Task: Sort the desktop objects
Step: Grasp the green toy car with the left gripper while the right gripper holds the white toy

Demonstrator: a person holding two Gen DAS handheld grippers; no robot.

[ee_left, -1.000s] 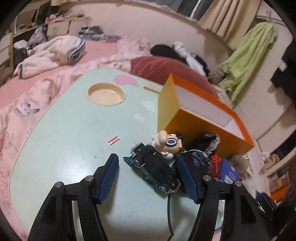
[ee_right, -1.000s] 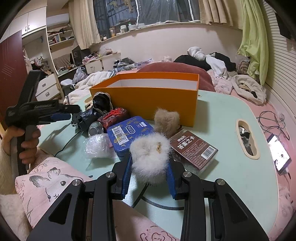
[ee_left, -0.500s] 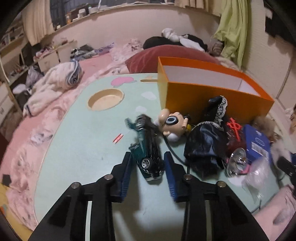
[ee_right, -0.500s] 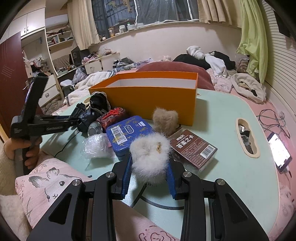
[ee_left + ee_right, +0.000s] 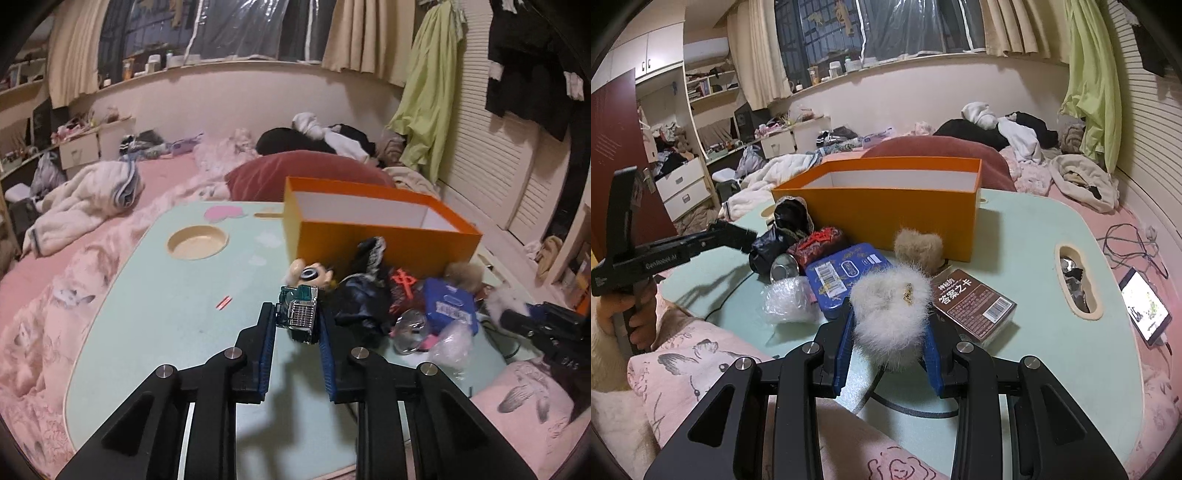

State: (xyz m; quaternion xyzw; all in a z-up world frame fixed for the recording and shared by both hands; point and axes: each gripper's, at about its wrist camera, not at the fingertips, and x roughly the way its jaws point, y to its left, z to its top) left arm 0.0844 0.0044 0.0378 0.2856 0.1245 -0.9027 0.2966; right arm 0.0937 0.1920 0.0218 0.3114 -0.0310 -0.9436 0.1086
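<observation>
There is one orange box (image 5: pixel 886 218) on the table (image 5: pixel 1027 236). One toy car (image 5: pixel 300 314) shows, and one doll head (image 5: pixel 308 275). There are two fur puffs: one white (image 5: pixel 892 314), one tan (image 5: pixel 918 245). One blue tin (image 5: pixel 846 277), one brown card box (image 5: pixel 975 304), one red pouch (image 5: pixel 822 240), one black cloth bundle (image 5: pixel 790 221), one clear plastic wrap (image 5: pixel 786 301) and one shiny round lid (image 5: pixel 783 271) lie there. One phone (image 5: pixel 1145 308) lies at the edge. Two grippers show: the left (image 5: pixel 297 321) and the right (image 5: pixel 890 332).
</observation>
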